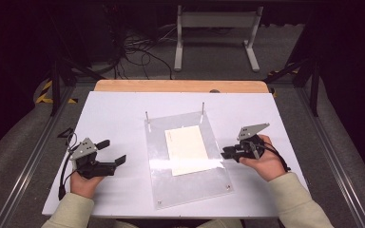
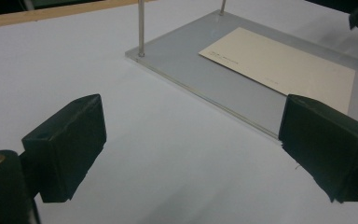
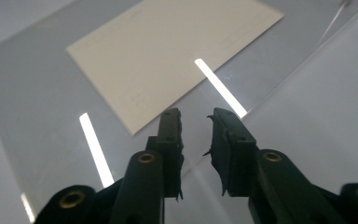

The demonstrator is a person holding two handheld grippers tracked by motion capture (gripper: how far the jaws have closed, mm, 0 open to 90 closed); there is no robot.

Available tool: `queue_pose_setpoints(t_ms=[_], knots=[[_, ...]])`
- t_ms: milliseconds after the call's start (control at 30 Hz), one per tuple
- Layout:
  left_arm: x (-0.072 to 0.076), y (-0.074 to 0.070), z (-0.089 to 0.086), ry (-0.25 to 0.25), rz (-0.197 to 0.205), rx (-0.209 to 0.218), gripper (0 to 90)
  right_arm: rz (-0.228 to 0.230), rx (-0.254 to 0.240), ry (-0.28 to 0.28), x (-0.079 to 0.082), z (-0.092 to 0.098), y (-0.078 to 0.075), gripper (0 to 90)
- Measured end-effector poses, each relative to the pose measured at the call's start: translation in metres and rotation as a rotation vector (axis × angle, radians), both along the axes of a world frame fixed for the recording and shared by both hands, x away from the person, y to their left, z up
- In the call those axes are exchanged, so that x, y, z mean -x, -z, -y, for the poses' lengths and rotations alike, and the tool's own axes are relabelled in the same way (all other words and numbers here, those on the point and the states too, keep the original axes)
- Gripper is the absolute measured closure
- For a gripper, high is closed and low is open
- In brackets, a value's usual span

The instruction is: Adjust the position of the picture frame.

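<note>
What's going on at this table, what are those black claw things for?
A person sits at a white table, a hand-held gripper in each hand. Between them lies a clear plastic plate with thin metal pins, and a cream sheet of paper on it. The right gripper hangs at the plate's right edge, jaws slightly apart with nothing between them. The left gripper waits wide open beside the plate.
</note>
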State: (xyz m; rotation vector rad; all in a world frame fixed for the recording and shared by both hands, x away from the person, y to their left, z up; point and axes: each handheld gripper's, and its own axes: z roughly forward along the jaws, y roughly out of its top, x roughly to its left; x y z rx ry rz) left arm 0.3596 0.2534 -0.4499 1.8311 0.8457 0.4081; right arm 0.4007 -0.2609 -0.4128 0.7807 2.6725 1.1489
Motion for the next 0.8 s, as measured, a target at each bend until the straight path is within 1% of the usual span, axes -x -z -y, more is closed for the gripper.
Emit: queue_pose_setpoints(t_ms=[33,67,133,167,200,267,300,333,400,467,500,600,667,733,767,800], knots=[[0.002,0.0,-0.001,-0.001,0.003,-0.004,7.9,0.017,-0.015,0.015,-0.005,-0.001,-0.003,68.1],[0.004,0.0,-0.001,0.0,0.002,0.001,7.9,0.034,-0.034,0.032,-0.011,-0.003,-0.007,66.5],[0.006,-0.001,-0.003,-0.001,0.006,-0.004,7.9,0.057,-0.065,0.054,-0.021,-0.005,-0.012,63.1],[0.008,-0.001,-0.003,-0.001,0.007,0.003,7.9,0.068,-0.071,0.06,-0.025,-0.006,-0.014,62.3],[0.01,-0.001,-0.004,-0.002,0.008,0.0,7.9,0.085,-0.078,0.069,-0.032,-0.008,-0.017,61.1],[0.013,-0.001,-0.005,-0.009,0.008,-0.001,7.8,0.105,-0.087,0.086,-0.042,-0.011,-0.02,58.9],[0.016,-0.001,-0.006,-0.01,0.005,0.001,7.8,0.112,-0.091,0.09,-0.046,-0.013,-0.02,57.5],[0.017,-0.002,-0.007,-0.013,0.006,-0.005,7.8,0.125,-0.103,0.101,-0.054,-0.015,-0.021,55.9],[0.021,-0.002,-0.008,-0.018,0.011,0.005,7.8,0.143,-0.113,0.112,-0.062,-0.018,-0.021,54.4],[0.025,-0.003,-0.009,-0.02,0.014,0.005,7.8,0.16,-0.123,0.129,-0.072,-0.022,-0.021,51.9],[0.027,-0.003,-0.01,-0.021,0.018,-0.001,7.8,0.162,-0.126,0.138,-0.078,-0.024,-0.019,50.4],[0.032,-0.003,-0.011,-0.027,0.018,-0.014,7.8,0.156,-0.127,0.161,-0.092,-0.031,-0.015,49.9],[0.035,-0.003,-0.013,-0.034,0.019,-0.017,7.7,0.165,-0.124,0.181,-0.104,-0.036,-0.012,48.2],[0.037,-0.003,-0.016,-0.04,0.017,-0.018,7.7,0.17,-0.126,0.199,-0.112,-0.039,-0.01,48.2],[0.039,-0.003,-0.017,-0.045,0.016,-0.012,7.7,0.17,-0.127,0.213,-0.119,-0.043,-0.008,48.4],[0.04,-0.002,-0.018,-0.053,0.021,-0.011,7.8,0.172,-0.123,0.22,-0.124,-0.045,-0.007,49.5]])
